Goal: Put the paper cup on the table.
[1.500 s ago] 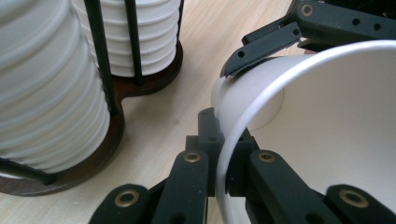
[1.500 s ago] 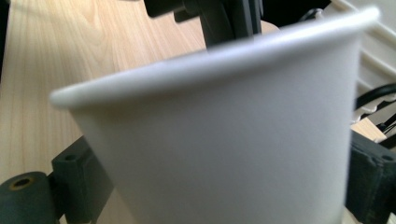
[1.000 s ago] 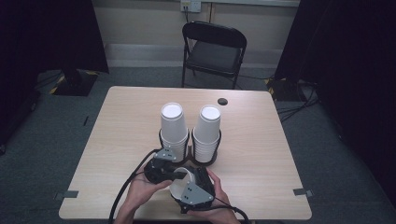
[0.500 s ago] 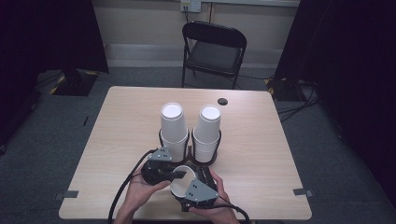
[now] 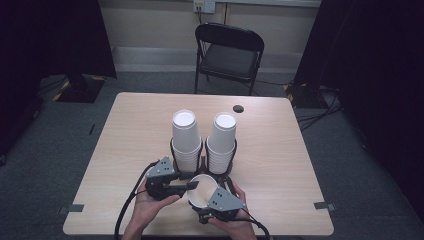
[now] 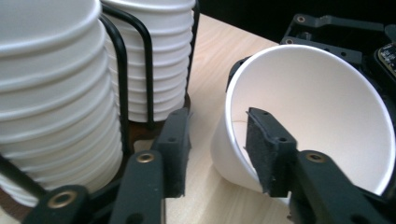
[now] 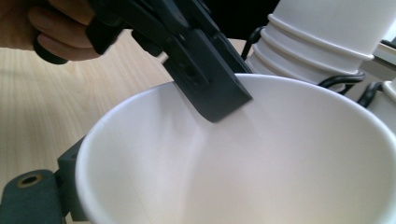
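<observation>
A loose white paper cup (image 5: 201, 187) lies tilted near the table's front edge, mouth toward the person. My right gripper (image 5: 204, 204) is shut on it from below; one of its fingers (image 7: 30, 196) shows outside the cup wall (image 7: 261, 163), and its jaws have just closed slightly. My left gripper (image 6: 217, 135) is open and has just been opening. One pad (image 6: 266, 149) is inside the cup (image 6: 327, 107) and the other stands off outside the rim. Behind stand two stacks of cups (image 5: 185, 135) (image 5: 222, 137) in a black wire holder (image 5: 202, 164).
The table's bare top (image 5: 135, 135) stretches left and right of the holder. A small dark round thing (image 5: 238, 108) lies at the far edge. A black folding chair (image 5: 227, 55) stands behind the table. Cables trail from both grippers off the front edge.
The left gripper's jaws, shut on the cup's rim before, have parted. Both hands and the cup stay in about the same place.
</observation>
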Available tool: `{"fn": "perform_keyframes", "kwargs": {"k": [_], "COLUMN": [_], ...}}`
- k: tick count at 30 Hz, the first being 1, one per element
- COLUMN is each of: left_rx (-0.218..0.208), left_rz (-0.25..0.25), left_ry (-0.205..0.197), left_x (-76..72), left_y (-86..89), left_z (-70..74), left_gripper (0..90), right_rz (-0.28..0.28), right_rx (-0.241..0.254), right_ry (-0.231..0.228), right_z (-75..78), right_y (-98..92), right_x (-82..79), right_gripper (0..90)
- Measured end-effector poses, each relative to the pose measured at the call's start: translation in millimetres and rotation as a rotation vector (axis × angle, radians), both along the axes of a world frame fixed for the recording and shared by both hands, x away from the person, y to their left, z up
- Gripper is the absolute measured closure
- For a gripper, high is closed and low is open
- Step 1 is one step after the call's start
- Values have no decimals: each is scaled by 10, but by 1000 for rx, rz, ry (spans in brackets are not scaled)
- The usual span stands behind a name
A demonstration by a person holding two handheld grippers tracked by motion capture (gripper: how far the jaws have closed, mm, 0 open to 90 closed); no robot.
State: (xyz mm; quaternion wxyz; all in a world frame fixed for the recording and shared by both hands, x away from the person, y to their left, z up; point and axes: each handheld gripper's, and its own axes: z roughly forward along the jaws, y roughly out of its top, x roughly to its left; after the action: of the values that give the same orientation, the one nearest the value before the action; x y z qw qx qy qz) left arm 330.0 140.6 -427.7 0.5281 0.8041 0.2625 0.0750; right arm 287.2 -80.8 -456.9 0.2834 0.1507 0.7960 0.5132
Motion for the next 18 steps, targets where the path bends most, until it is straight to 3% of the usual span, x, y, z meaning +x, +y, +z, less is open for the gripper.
{"fn": "perform_keyframes", "kwargs": {"k": [6, 16, 18], "left_rx": [-40, -55, -78], "left_rz": [40, 115, 131], "left_ry": [0, -10, -16], "left_x": [-25, -53, -69], "left_y": [42, 146, 184], "left_z": [-42, -44, -46], "left_gripper": [483, 311, 286], "right_rz": [-12, -46, -56], "right_rx": [17, 40, 46], "right_ry": [19, 50, 54], "right_z": [-17, -60, -61], "right_y": [-42, -124, -148], "right_x": [3, 39, 47], "right_gripper": [97, 97, 97]}}
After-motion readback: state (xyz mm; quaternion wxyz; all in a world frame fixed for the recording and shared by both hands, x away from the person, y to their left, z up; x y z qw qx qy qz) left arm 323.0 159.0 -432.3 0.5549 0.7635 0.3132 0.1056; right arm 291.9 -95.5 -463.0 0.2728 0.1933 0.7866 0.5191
